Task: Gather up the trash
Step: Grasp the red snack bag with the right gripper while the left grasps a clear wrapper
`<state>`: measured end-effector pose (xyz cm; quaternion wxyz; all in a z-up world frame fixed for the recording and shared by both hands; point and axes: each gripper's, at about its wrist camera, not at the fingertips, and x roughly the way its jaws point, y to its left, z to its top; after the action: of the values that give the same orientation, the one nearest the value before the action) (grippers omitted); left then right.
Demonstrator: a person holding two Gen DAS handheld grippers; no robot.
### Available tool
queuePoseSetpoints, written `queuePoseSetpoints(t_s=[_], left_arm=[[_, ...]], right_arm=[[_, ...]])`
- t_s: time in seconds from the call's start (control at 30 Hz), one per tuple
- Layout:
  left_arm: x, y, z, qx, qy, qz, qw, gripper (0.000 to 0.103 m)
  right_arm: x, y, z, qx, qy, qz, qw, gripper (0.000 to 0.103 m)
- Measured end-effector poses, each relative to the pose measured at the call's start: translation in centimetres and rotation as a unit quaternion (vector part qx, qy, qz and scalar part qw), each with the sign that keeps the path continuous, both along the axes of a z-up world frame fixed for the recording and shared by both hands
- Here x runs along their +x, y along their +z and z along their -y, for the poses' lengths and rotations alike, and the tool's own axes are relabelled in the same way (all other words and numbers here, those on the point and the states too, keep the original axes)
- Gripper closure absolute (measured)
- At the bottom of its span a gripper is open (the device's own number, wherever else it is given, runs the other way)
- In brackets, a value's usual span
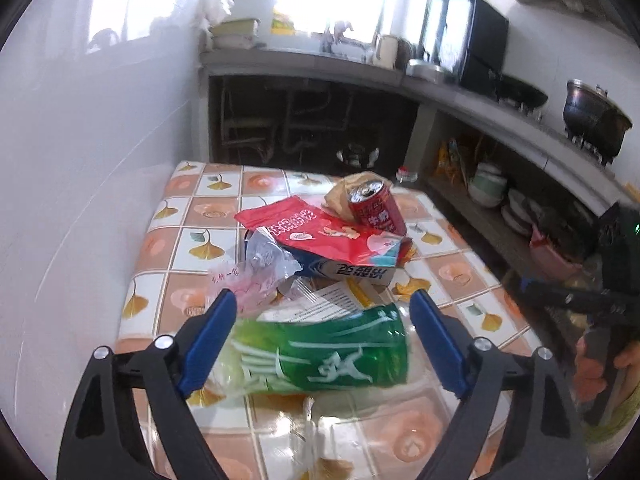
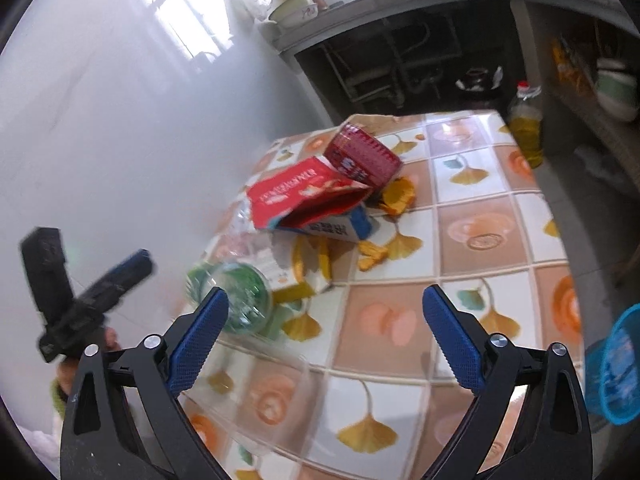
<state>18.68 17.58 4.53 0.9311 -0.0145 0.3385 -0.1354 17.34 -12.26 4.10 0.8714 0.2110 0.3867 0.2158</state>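
The left gripper (image 1: 324,312) has its blue fingers (image 1: 208,340) spread wide on either side of a green plastic bottle (image 1: 324,356) that lies on its side on the desk (image 1: 452,268); the pads do not press on it. The right gripper (image 2: 326,312) is also wide apart and has nothing in it, hanging over bare patterned cloth near the desk's front edge.

Beyond the bottle lie a printed paper leaflet (image 1: 324,304) and a crumpled clear bag (image 1: 260,272). Further on, a red snack packet (image 1: 320,232) rests on top of a blue and white carton (image 1: 352,270). A red can (image 1: 376,208) leans at the back of the heap, against a crumpled brown wrapper (image 1: 344,192).

A blue basket (image 2: 620,368) stands off the desk's right side, and a bottle of yellow oil (image 2: 526,128) stands on the floor past the far corner.
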Motion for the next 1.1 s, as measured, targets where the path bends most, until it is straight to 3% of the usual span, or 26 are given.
queuePoseSetpoints(t_s=[0.27, 0.37, 0.53, 0.7, 0.83, 0.9, 1.1], left_arm=[[6.8, -1.8, 0.0, 0.022, -0.027, -0.104, 0.9939, 0.033], [8.9, -3.2, 0.6, 0.049, -0.030, -0.144, 0.9879, 0.035], [11.9, -4.6, 1.3, 0.088, -0.019, -0.176, 0.9802, 0.043], [13.7, -6.4, 2.0, 0.136, -0.018, -0.203, 0.9696, 0.050], [14.4, -7.4, 2.1, 0.153, -0.014, -0.218, 0.9639, 0.057], [14.6, -7.5, 2.1, 0.154, -0.008, -0.219, 0.9636, 0.066], [14.7, -7.3, 1.7, 0.146, -0.001, -0.209, 0.9669, 0.076]], right_arm=[[5.1, -0.5, -0.2, 0.094, 0.017, -0.041, 0.995, 0.018], [7.2, -1.5, -0.4, 0.125, 0.021, -0.067, 0.990, 0.019], [9.4, -3.5, -0.2, 0.168, 0.016, -0.107, 0.980, 0.021], [11.0, -5.5, 0.2, 0.223, 0.010, -0.141, 0.965, 0.023], [12.0, -6.5, 0.2, 0.254, 0.012, -0.158, 0.954, 0.023], [12.3, -6.8, 0.1, 0.262, 0.013, -0.165, 0.951, 0.023], [12.9, -8.2, -0.1, 0.284, 0.004, -0.197, 0.939, 0.028]])
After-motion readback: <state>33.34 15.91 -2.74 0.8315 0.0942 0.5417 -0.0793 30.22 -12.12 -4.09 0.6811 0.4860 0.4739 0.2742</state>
